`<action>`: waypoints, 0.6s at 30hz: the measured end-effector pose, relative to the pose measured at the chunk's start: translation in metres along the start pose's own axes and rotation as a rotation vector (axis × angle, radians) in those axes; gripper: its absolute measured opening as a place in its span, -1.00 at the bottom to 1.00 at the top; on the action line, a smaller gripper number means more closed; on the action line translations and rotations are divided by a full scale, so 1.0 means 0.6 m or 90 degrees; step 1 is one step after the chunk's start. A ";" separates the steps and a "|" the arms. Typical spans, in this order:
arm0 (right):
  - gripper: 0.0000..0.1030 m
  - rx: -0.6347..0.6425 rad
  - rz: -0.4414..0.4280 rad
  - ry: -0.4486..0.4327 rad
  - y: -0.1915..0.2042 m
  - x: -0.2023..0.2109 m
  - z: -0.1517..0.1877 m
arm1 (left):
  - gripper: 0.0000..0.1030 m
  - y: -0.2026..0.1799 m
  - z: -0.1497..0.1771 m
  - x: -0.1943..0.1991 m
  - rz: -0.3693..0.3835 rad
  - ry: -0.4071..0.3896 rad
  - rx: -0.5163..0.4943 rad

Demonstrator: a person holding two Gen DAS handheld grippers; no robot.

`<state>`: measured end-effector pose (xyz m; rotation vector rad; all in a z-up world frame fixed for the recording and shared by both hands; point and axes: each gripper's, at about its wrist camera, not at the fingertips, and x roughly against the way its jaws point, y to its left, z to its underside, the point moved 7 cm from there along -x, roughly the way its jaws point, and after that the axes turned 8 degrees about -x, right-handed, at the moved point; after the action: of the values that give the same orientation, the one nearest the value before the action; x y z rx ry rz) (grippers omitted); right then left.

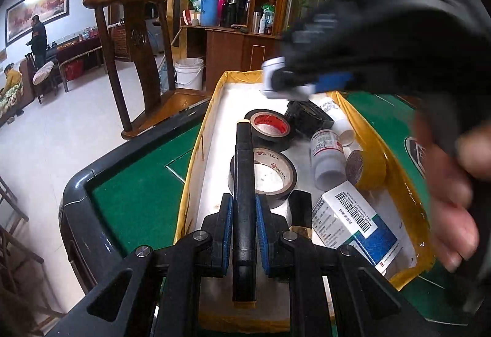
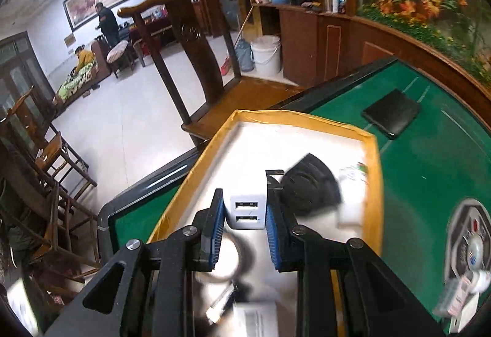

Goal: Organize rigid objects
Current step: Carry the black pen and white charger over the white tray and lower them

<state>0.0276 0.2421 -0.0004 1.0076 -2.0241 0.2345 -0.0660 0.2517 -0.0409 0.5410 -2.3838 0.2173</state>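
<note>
The white charger (image 2: 247, 211) sits pinched between the right gripper (image 2: 245, 216) fingers, its two sockets facing back at the camera, hanging over the far half of the yellow-rimmed tray (image 2: 373, 183) — the black speaker (image 2: 310, 188) lies in the tray just to its right. Nearer the tray's front edge, the left gripper (image 1: 244, 222) fingers pinch a black marker (image 1: 244, 183) whose long axis runs straight ahead between them, above the tape rolls (image 1: 270, 176). By my reading each hand needs only to lower into the tray on the green worktop (image 2: 429, 159) — the right is further in.
</note>
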 end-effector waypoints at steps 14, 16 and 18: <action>-0.53 -0.022 0.014 0.082 0.010 -0.150 -0.056 | -0.71 0.006 -0.003 -0.008 0.011 0.012 0.002; -0.53 -0.023 0.012 0.092 0.008 -0.155 -0.054 | -0.71 0.005 -0.003 -0.008 0.009 0.012 0.000; -0.52 -0.023 0.011 0.091 0.010 -0.160 -0.053 | -0.71 0.005 -0.004 -0.009 0.010 0.013 0.001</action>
<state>0.0736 0.3163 -0.0520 0.9239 -1.9015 0.2708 -0.0624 0.2571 -0.0427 0.5189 -2.3696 0.2305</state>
